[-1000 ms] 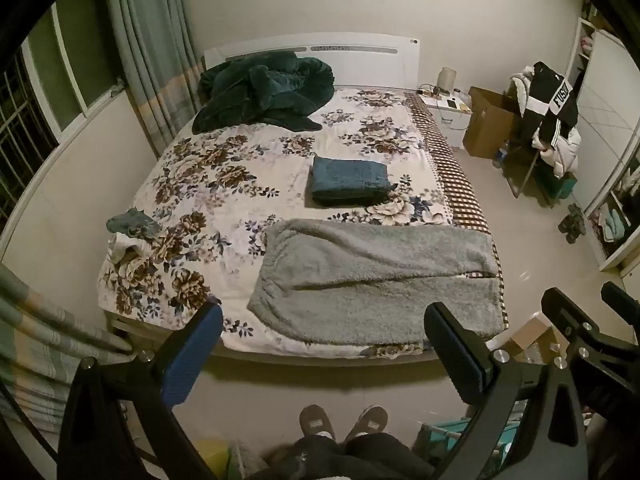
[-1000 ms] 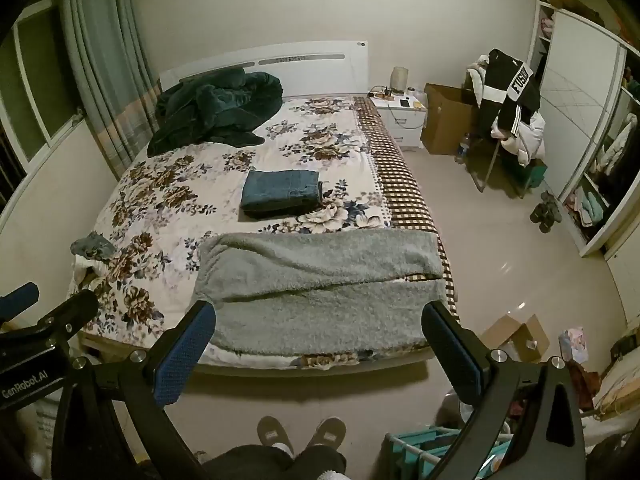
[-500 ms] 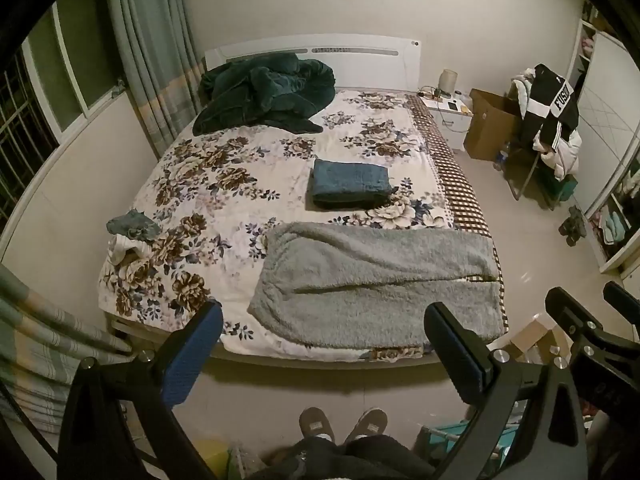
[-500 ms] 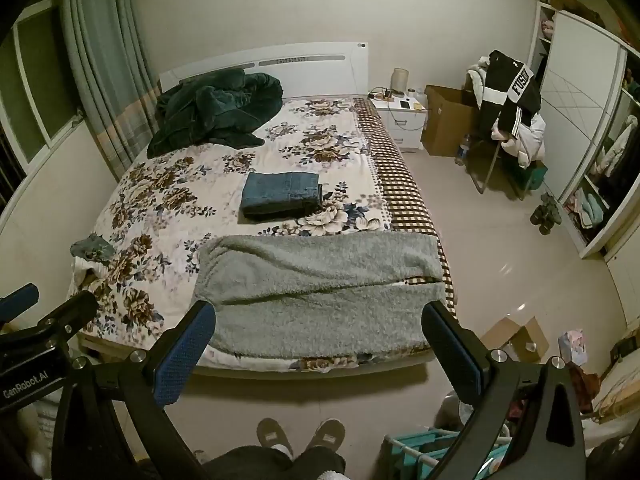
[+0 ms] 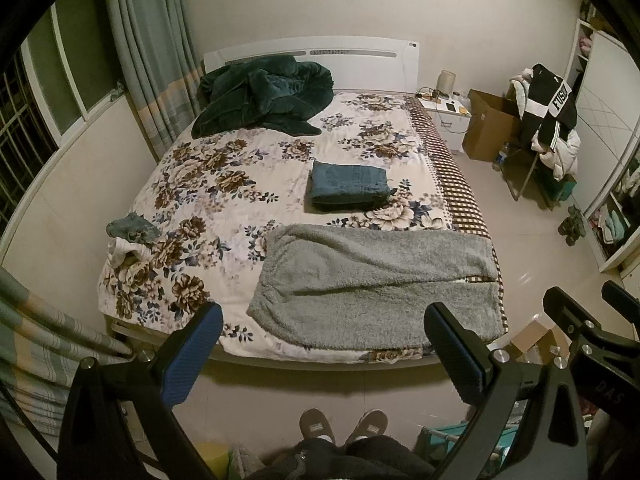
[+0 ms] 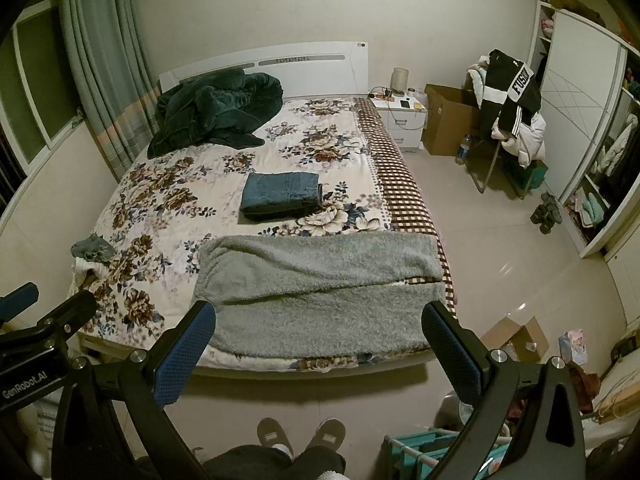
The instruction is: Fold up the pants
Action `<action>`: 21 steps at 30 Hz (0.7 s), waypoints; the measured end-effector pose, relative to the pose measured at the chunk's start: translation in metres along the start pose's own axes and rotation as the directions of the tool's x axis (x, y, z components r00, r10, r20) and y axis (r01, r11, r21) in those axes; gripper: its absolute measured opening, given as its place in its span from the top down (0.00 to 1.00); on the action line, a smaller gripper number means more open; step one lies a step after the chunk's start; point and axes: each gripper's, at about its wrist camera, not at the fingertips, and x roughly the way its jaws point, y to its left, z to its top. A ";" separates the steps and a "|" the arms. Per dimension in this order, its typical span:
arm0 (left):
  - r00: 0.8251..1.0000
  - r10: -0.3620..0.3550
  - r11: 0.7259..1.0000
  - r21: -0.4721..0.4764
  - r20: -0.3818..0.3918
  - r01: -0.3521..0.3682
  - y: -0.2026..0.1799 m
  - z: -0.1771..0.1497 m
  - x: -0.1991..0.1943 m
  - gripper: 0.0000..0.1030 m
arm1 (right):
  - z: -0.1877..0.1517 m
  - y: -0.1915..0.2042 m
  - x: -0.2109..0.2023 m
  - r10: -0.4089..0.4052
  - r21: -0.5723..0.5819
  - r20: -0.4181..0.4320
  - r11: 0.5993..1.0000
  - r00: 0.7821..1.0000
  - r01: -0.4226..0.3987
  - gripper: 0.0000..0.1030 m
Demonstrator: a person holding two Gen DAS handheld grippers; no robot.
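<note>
Grey fleece pants (image 5: 376, 284) lie spread flat across the foot edge of the bed (image 5: 224, 184), legs running toward its right edge, the two legs side by side with a seam between them. Folded blue jeans (image 5: 350, 182) sit mid-bed, just beyond the pants and apart from them. Dark green blanket (image 5: 264, 98) is bunched at the headboard's left corner. Left claw (image 5: 320, 344) is spread wide, holding nothing, above the floor short of the bed. Right claw (image 6: 316, 340) is likewise wide and empty. Neither touches the pants.
</note>
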 end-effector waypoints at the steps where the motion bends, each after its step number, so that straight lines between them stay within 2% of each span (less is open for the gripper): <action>1: 1.000 0.000 1.000 -0.001 0.000 0.000 0.000 0.000 0.000 0.00 | 0.000 0.000 0.000 0.001 0.000 0.000 1.000 1.000 -0.001 0.00; 21: 1.000 0.000 1.000 0.001 0.004 0.000 0.000 0.000 0.000 0.00 | 0.003 -0.002 -0.001 0.004 0.002 0.002 1.000 1.000 -0.004 0.00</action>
